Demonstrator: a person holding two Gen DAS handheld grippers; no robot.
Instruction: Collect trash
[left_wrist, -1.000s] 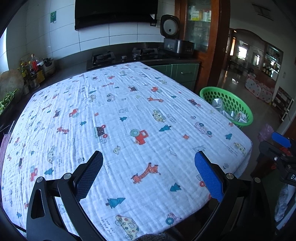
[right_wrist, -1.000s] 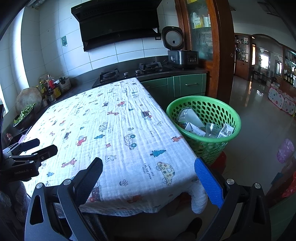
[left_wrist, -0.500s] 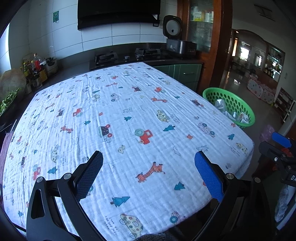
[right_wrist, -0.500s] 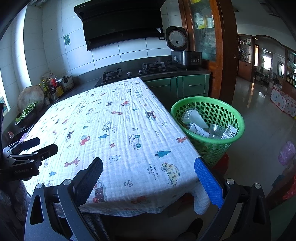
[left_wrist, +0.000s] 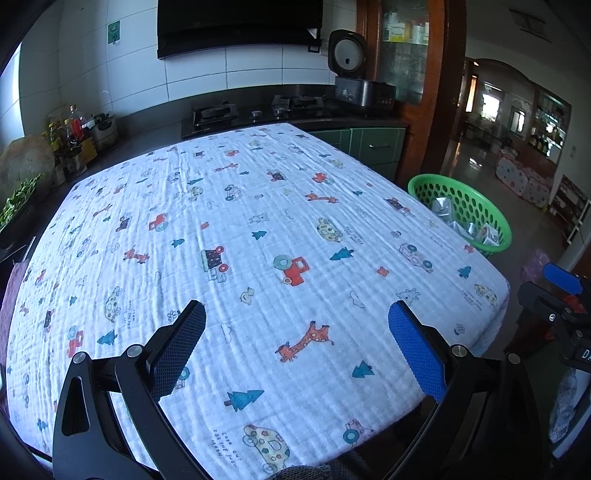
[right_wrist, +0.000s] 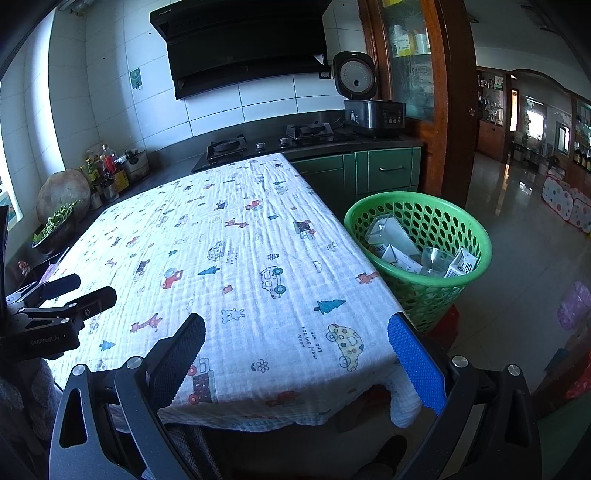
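Both tongs have drifted back slightly, the left gripper (left_wrist: 295, 332) and right gripper (right_wrist: 295, 339) spread and empty, trash (right_wrist: 406, 254) already in the green basket (right_wrist: 476, 273) ahead-right, suggesting collection is finished.

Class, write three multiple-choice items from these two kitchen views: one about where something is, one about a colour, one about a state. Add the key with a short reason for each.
1. Where is the basket?
A. on the stove
B. on the floor beside the table's right edge
C. under the hood

2. What colour is the basket?
A. green
B. red
C. white

3. How are the left hand-held gripper and right hand-held gripper?
A. both shut on cartons
B. one open, one shut
C. both open and holding nothing

Key: B, it stands by the tablecloth; A, its mesh wall is green; C, only cloth shows between the spread fingers.
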